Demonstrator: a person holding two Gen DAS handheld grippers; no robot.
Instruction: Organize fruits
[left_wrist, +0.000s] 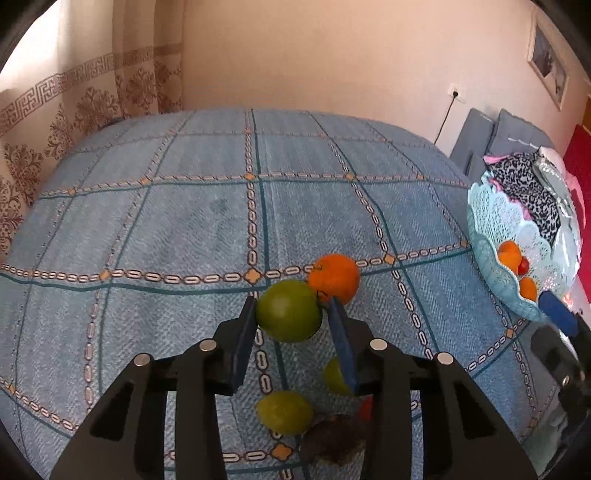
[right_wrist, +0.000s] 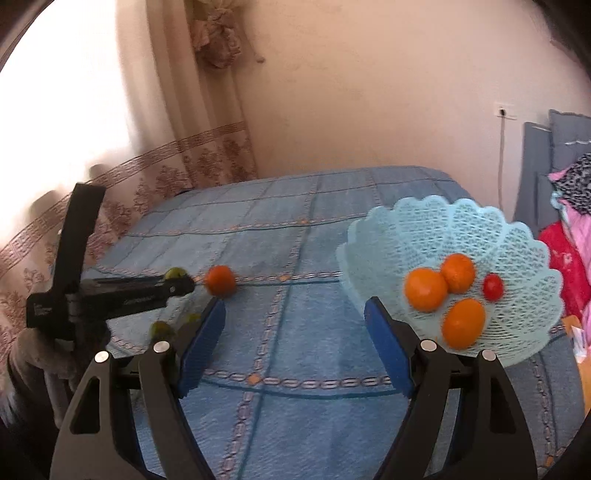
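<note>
At the left wrist view's right edge, a lacy blue basket (left_wrist: 491, 221) holds oranges; the left hand-held gripper (left_wrist: 291, 317) clamps a green fruit (left_wrist: 289, 311) above the checked blue bedspread (left_wrist: 166, 229). From the right wrist, the right hand-held gripper (right_wrist: 295, 317) gapes empty beside that basket (right_wrist: 424, 225), holding three oranges (right_wrist: 425, 289) and a tomato (right_wrist: 493, 287).

A blue patterned bedspread (left_wrist: 184, 229), patterned curtain (left_wrist: 92, 96), framed picture (left_wrist: 548, 59).
</note>
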